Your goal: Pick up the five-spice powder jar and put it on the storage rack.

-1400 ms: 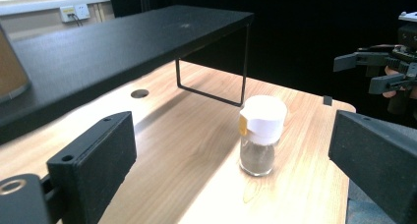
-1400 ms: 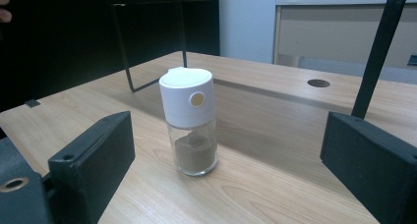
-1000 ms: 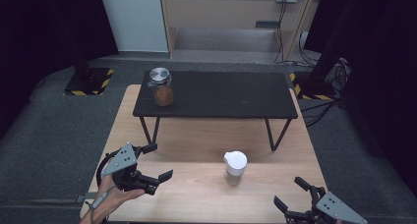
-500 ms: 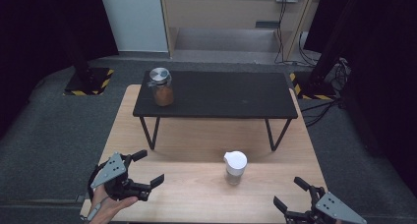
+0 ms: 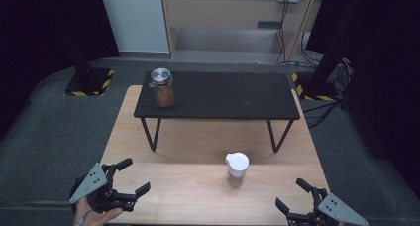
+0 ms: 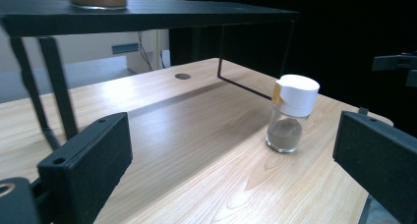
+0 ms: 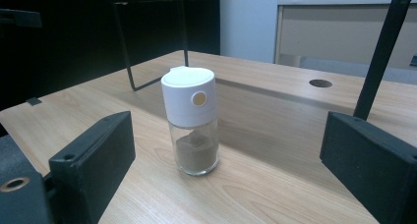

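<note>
Spice shaker (image 5: pixel 236 168) of clear glass with a white cap stands upright on the wooden bench (image 5: pixel 198 151), toward the near right part of it, in front of the black shelf (image 5: pixel 218 94) that stands on thin black legs across the bench's far half. The shaker holds a low layer of brown powder; in the right gripper view a small round tan mark shows on the side of its cap (image 7: pixel 189 94).

Left tongs (image 5: pixel 130 179) sit at the near left edge of the bench, held in a hand (image 5: pixel 94 217), jaws spread wide with nothing between them; they point toward the shaker, which stands well apart from them.

Right tongs (image 5: pixel 292 197) lie at the near right corner of the bench, jaws also spread apart and empty. In the right gripper view the shaker stands ahead of the two black jaws, roughly midway between them but beyond their tips, touching neither.

A second glass jar (image 5: pixel 162 87) with a metal lid and brownish contents stands on the left end of the black shelf.
</note>
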